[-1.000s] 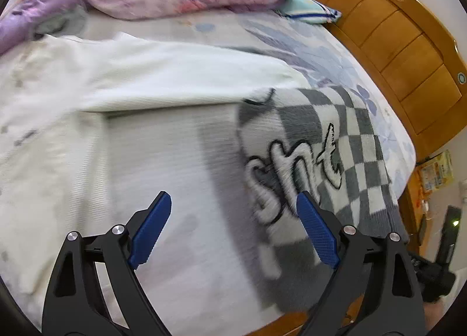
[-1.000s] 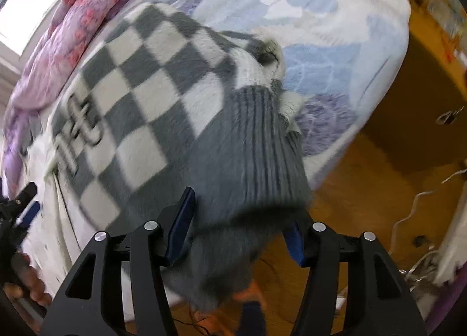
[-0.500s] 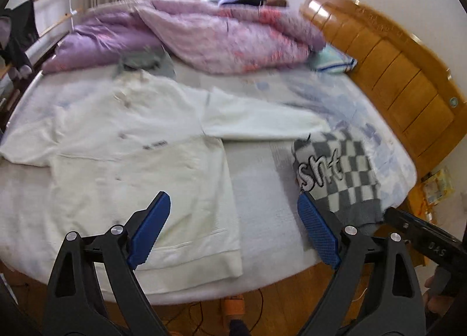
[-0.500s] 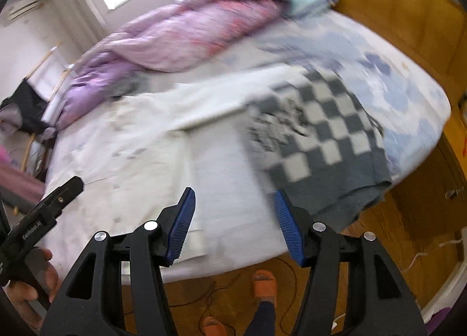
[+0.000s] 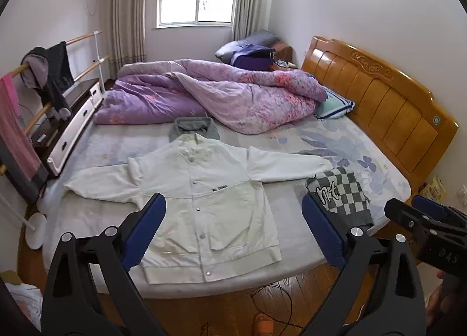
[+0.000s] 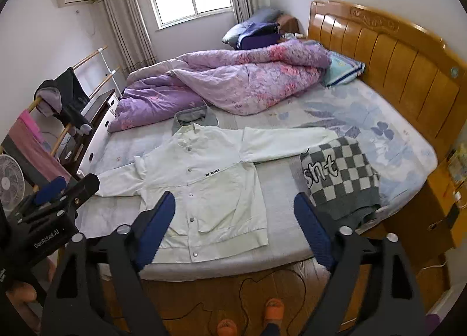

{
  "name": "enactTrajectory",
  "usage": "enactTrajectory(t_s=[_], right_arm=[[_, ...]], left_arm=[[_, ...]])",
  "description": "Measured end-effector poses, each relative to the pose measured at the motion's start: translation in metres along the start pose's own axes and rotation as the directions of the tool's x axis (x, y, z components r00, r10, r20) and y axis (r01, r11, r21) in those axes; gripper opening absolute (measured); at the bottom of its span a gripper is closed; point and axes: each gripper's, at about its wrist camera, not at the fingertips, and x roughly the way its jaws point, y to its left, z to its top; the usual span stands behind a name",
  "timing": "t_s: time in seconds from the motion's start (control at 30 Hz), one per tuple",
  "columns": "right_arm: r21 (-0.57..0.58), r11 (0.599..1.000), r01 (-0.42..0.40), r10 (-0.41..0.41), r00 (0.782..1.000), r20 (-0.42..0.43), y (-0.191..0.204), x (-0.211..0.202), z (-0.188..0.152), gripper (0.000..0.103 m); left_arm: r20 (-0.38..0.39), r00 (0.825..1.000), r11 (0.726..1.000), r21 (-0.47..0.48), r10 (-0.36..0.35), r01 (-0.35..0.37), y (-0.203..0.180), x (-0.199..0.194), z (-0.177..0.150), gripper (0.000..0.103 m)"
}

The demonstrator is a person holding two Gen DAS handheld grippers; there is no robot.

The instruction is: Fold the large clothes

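The left claw hangs over the near edge of the bed with its blue ribbed pads set wide apart and nothing between them; its jaws have just been opening. Beyond it, in the left wrist view, a cream jacket lies flat on the pale sheet — snap buttons down the front, ribbed hem, both sleeves spread sideways. Just beside the tip of one sleeve sits a folded knit sweater in grey and white checks with looped lettering. A crumpled purple quilt is heaped at the far side, by the glossy wooden headboard.

From the right wrist view, the right claw also stands apart and empty, its jaws having just been opening. The jacket lies centred on the bed, the sweater near the mattress corner, its grey ribbed hem at the edge. The left claw shows at the left border — orange slippers stand on the wooden floor below.
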Motion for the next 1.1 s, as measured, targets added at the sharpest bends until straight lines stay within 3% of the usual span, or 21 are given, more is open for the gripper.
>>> enactTrajectory(t_s=[0.27,0.53,1.1], right_arm=[[-0.031,0.999,-0.018,0.021,0.998,0.067,0.030,-0.069,0.009,0.085],[-0.048,0.998,-0.038,0.044,0.989,0.143,0.034,-0.095,0.024,0.087],[-0.068,0.995,-0.067,0.078,0.980,0.182,0.031,-0.102,0.042,0.089]], left_arm=[[0.056,0.998,1.000,0.016,0.008,-0.009,0.007,-0.070,0.014,0.095],[0.155,0.987,0.999,0.021,0.040,-0.044,-0.001,-0.109,0.030,0.095],[0.181,0.982,0.998,0.001,0.056,-0.057,-0.009,-0.116,0.050,0.096]])
